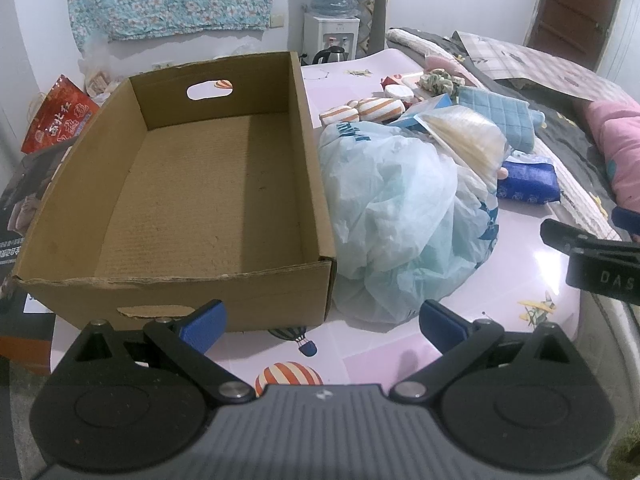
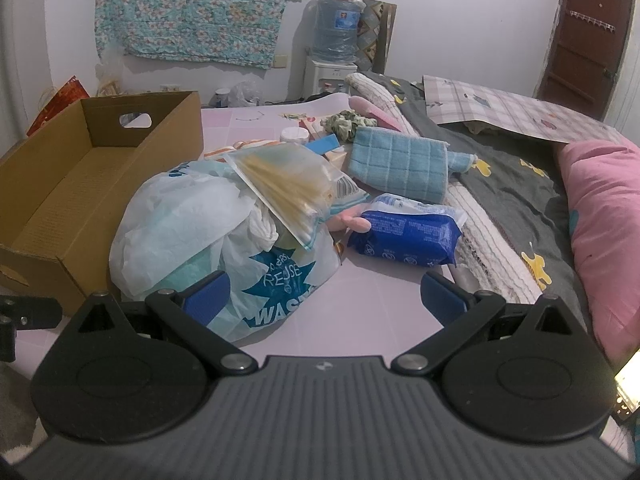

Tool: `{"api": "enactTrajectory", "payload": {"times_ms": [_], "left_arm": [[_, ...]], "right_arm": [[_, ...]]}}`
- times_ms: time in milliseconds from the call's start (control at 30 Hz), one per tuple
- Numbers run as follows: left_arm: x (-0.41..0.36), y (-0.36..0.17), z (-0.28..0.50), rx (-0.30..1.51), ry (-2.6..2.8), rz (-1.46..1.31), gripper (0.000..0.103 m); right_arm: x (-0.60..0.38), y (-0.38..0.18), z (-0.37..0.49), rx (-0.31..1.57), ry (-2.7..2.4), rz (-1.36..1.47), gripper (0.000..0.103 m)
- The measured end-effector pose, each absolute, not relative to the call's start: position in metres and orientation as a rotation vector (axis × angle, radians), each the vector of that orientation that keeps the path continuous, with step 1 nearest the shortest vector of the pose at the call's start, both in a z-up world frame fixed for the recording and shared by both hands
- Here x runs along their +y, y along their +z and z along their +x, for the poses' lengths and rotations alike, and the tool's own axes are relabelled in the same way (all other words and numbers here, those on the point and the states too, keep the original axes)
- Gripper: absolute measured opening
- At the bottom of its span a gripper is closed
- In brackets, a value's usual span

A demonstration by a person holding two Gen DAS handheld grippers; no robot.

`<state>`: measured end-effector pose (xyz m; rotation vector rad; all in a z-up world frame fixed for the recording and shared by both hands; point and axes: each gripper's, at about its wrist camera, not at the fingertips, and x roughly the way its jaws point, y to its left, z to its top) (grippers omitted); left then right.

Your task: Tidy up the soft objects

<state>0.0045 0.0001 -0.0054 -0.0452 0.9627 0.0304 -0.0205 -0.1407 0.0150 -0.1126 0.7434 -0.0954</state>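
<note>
Both grippers, left gripper (image 1: 322, 326) and right gripper (image 2: 325, 296), had jaws spread and empty, because the cardboard box (image 1: 192, 184) waited beside the plastic bag (image 2: 208, 220).

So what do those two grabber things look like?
Both look the same. The left gripper and the right gripper each have a grey ribbed body with a small white logo, two round black discs, black link arms joined by silver pins, and two blue ribbed fingers. From the left camera, the right one's black side shows white letters, "DAS". No cables or sleeves show.
</note>
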Motion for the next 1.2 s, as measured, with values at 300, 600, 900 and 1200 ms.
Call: {"api": "enactTrajectory", "payload": {"times_ms": [300,600,900,1200], "left_arm": [[-0.006,0.001,0.011,0.932,0.021,0.005,0.103],[-0.019,0.013,0.035,0.903,-0.007,0.059,0.103],[-0.041,0.026,0.068,0.828,-0.099,0.063,0.103],[-0.083,0.020,0.109,0.806,-0.276,0.055,0.078]], "right_arm": [[-0.151,0.009,-0.018,0.740,-0.114,-0.069,0.102],[-0.176,0.002,-0.011,0.715,-0.138,-0.021,0.102],[-0.230,-0.002,-0.004,0.524,-0.064,0.124,0.102],[-0.283,0.007,0.059,0.422,0.091,0.318,0.102]]}}
